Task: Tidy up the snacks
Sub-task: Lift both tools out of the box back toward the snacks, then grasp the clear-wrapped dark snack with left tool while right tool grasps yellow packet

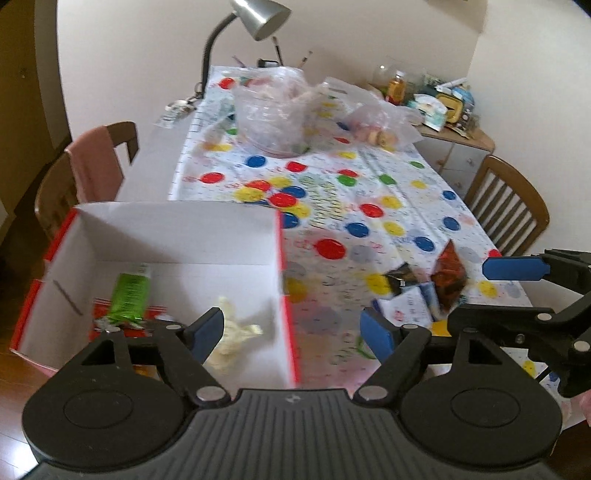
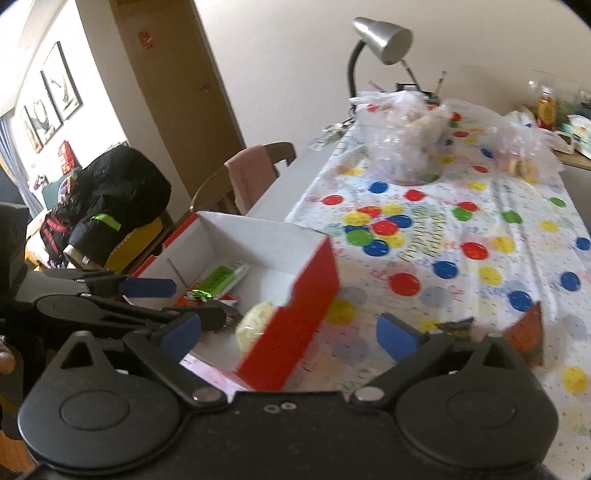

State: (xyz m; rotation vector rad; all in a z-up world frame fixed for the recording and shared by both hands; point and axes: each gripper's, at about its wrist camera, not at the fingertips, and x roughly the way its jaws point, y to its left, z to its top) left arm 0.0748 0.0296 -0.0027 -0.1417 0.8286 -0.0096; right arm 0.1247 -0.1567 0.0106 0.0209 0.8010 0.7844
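With both the left gripper (image 1: 301,326) and right gripper (image 2: 290,332) gaping empty, the crinkly orange snack packet (image 1: 448,275) near the table's front edge looks light and crushable, best pinched at its sealed edge.

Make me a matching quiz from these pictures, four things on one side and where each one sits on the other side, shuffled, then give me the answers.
Things
1. green snack packet
2. dark red snack packet
3. desk lamp
4. pink cloth

Places
A. draped over a chair back
B. at the far end of the table
C. inside the red box
D. on the spotted tablecloth, outside the box

Pairs: 1-C, 2-D, 3-B, 4-A
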